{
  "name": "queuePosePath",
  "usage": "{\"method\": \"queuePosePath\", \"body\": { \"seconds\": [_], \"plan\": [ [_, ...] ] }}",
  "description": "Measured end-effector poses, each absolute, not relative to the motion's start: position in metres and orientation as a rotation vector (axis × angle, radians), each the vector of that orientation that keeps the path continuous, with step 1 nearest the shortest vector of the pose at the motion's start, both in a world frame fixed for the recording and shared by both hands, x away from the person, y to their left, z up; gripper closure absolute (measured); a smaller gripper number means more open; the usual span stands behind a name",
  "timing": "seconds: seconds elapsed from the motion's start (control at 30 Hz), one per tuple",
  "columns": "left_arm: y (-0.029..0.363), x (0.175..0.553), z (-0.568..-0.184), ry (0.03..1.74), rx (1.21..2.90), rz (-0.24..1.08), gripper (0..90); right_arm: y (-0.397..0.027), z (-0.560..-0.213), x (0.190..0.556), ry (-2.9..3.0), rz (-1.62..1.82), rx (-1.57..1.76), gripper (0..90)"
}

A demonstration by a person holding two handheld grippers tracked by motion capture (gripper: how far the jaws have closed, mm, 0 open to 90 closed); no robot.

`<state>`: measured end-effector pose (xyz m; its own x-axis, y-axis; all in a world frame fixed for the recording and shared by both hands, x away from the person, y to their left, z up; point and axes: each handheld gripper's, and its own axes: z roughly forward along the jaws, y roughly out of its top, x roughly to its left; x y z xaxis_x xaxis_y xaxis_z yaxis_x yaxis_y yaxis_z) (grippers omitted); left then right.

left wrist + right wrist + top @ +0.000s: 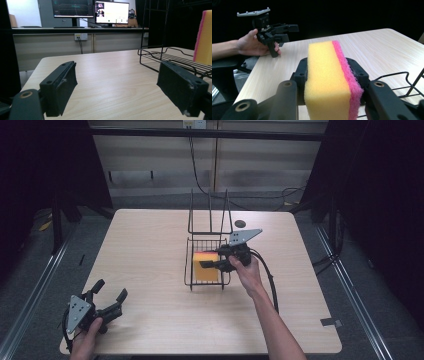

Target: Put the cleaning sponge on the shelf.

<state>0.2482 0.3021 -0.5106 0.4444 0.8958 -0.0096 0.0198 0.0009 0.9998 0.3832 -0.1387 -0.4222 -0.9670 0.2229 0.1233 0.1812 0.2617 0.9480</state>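
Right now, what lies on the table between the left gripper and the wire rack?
Nothing: in the high view, bare wooden table separates the open left gripper from the wire rack, where the right gripper grips the sponge.

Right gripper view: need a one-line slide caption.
Right hand-held gripper clamps a yellow-and-pink sponge over the wire rack; left hand-held gripper held beyond, at the table's far corner.

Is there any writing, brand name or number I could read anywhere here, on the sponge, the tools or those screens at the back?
No text can be read.
Left monitor: dark graphics, nothing readable.
Right monitor: a pale window with lines of text, too small and blurred to read.
Sponge: plain yellow and pink, no print visible.
Grey plate on the right hand-held gripper: holes, no visible label.
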Motion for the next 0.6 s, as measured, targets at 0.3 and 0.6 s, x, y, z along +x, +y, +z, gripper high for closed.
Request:
{"method": "queuePosePath", "body": {
  "seconds": [0.3,0.6],
  "plan": [
    [0.302,0.248,-0.511,0.876,1.403,0.849,15.6,-0.140,-0.434,0.391,2.476,1.843,0.427,59.2],
    [0.303,0.248,-0.511,0.874,1.403,0.848,15.6,-0.137,-0.443,0.391,2.492,1.862,0.423,59.2]
  ]
}}
